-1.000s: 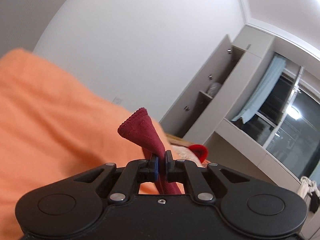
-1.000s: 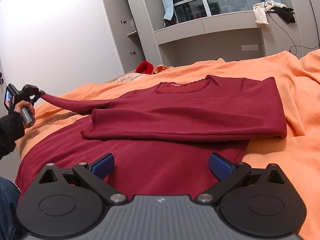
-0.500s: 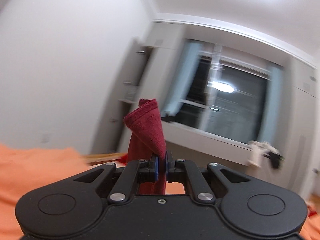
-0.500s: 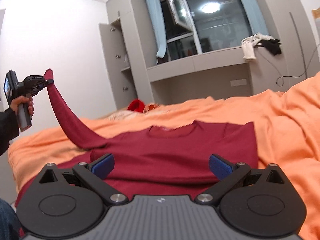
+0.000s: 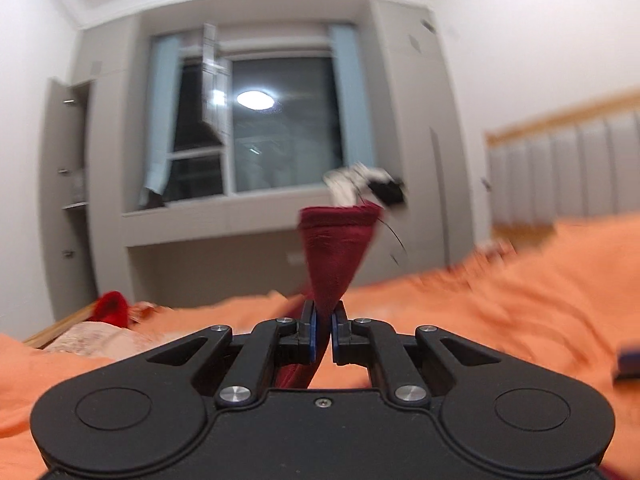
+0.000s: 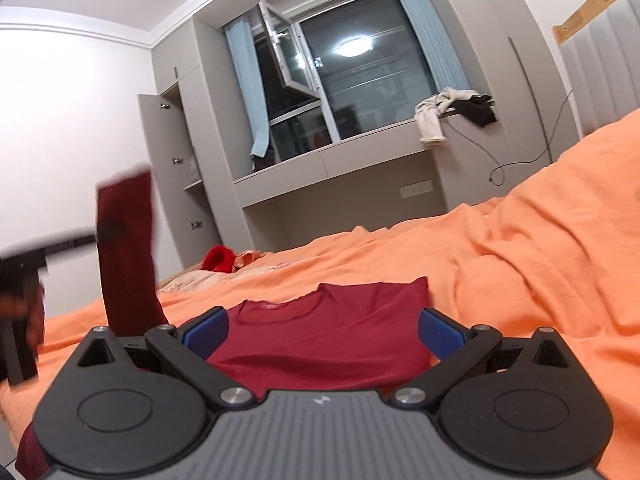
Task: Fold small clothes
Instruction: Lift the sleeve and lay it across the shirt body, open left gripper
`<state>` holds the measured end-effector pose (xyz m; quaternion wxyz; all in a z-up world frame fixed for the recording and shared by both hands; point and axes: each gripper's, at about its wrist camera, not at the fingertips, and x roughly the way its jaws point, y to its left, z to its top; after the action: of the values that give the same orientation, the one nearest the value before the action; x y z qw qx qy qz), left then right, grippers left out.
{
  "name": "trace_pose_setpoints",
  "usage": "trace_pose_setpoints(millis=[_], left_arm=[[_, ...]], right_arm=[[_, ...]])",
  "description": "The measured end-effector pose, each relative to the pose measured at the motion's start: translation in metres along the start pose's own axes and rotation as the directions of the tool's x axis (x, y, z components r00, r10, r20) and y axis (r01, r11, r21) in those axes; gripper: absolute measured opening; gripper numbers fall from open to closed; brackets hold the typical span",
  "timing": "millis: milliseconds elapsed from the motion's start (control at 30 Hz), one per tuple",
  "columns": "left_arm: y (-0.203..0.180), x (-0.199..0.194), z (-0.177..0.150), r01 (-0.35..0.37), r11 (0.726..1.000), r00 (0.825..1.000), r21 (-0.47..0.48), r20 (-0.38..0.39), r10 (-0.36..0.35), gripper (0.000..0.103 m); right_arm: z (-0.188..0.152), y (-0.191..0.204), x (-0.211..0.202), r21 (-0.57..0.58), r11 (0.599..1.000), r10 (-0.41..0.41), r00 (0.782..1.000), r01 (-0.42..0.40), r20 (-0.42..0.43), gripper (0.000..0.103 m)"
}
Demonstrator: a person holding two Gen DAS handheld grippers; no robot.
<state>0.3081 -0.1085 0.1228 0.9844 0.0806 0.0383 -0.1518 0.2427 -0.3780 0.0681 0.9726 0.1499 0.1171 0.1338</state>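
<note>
While your left gripper [image 5: 323, 334] pinches the cuff end of the dark red knit sleeve [image 5: 336, 256] between its blue pads, the fabric stands up from the jaws and flares into a fan above them. From your right wrist view that same sleeve [image 6: 127, 248] rises steeply at the left edge, lifted clear of the bright orange bed cover [image 6: 520, 248], with your left hand [image 6: 24, 312] blurred beside it. The body of the dark red long-sleeved knit shirt [image 6: 320, 340] lies flat on the cover, neckline pointing toward the grey window wall, directly ahead of your right gripper [image 6: 322, 330]. Your right gripper's blue pads are spread wide, one at each side of the shirt, with nothing between them; whether they touch the cloth I cannot tell. A small bright red fabric item [image 6: 218, 259] sits near the far edge of the bed, well apart from the shirt. Pale and black clothes [image 6: 452, 110] hang off the window ledge.
</note>
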Motion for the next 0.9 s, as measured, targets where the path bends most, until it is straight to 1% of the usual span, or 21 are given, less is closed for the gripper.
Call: trace_pose_setpoints(millis=[67,133,200,300,433,467,533,567,600,667,700,733,833,900], left_arm=[[-0.021,0.007,-0.025,0.04,0.999,0.998,0.029,-0.051,-0.038,0.007],[-0.037,0.01,-0.051,0.078,0.997,0.991,0.026,-0.113,-0.075,0.008],[-0.038,0.012,-0.077,0.113,0.994,0.98,0.011,-0.167,-0.11,0.012],[-0.041,0.012,-0.11,0.179,0.983,0.953,-0.049,-0.238,-0.185,0.015],[-0.024,0.004,-0.135,0.23,0.966,0.92,-0.118,-0.298,-0.255,0.016],[-0.018,-0.003,-0.139,0.24,0.963,0.913,-0.126,-0.307,-0.268,0.019],[-0.009,-0.012,-0.14,0.268,0.952,0.897,-0.147,-0.322,-0.302,0.029],[-0.003,-0.017,-0.132,0.281,0.947,0.891,-0.155,-0.325,-0.318,0.035],[0.0,-0.021,-0.135,0.295,0.941,0.884,-0.164,-0.328,-0.334,0.041],[0.004,-0.029,-0.125,0.324,0.931,0.867,-0.167,-0.341,-0.363,0.045],[0.004,-0.031,-0.118,0.33,0.929,0.862,-0.164,-0.349,-0.368,0.046],[0.004,-0.032,-0.117,0.334,0.929,0.855,-0.162,-0.362,-0.37,0.046],[0.01,-0.04,-0.117,0.324,0.93,0.851,-0.173,-0.377,-0.366,0.048],[0.017,-0.046,-0.114,0.319,0.927,0.855,-0.197,-0.361,-0.371,0.058]], right_arm=[[0.0,-0.002,-0.001,0.0,1.0,-0.006,1.0,0.006,0.001,0.103],[0.0,-0.002,0.001,0.0,1.0,-0.01,1.0,0.01,-0.004,0.103],[-0.001,-0.003,0.004,0.008,1.0,-0.009,1.0,0.01,-0.016,0.103],[-0.004,-0.006,0.008,0.029,1.0,-0.009,0.999,0.01,-0.038,0.103],[-0.007,-0.007,0.016,0.051,0.999,-0.009,0.998,0.013,-0.069,0.103],[-0.008,-0.006,0.019,0.053,0.999,-0.008,0.997,0.012,-0.079,0.103],[-0.009,-0.004,0.025,0.054,0.998,-0.005,0.995,0.01,-0.099,0.103],[-0.01,-0.002,0.028,0.052,0.999,-0.004,0.994,0.009,-0.111,0.103],[-0.011,0.0,0.031,0.046,0.999,-0.004,0.993,0.01,-0.121,0.103],[-0.013,0.006,0.035,0.028,1.0,-0.007,0.99,0.011,-0.141,0.103],[-0.014,0.01,0.039,0.016,1.0,-0.009,0.988,0.011,-0.152,0.103],[-0.015,0.014,0.042,0.003,1.0,-0.011,0.987,0.011,-0.162,0.103],[-0.019,0.027,0.052,-0.045,0.999,-0.016,0.982,0.008,-0.188,0.103],[-0.02,0.036,0.058,-0.092,0.996,-0.02,0.982,0.003,-0.188,0.103]])
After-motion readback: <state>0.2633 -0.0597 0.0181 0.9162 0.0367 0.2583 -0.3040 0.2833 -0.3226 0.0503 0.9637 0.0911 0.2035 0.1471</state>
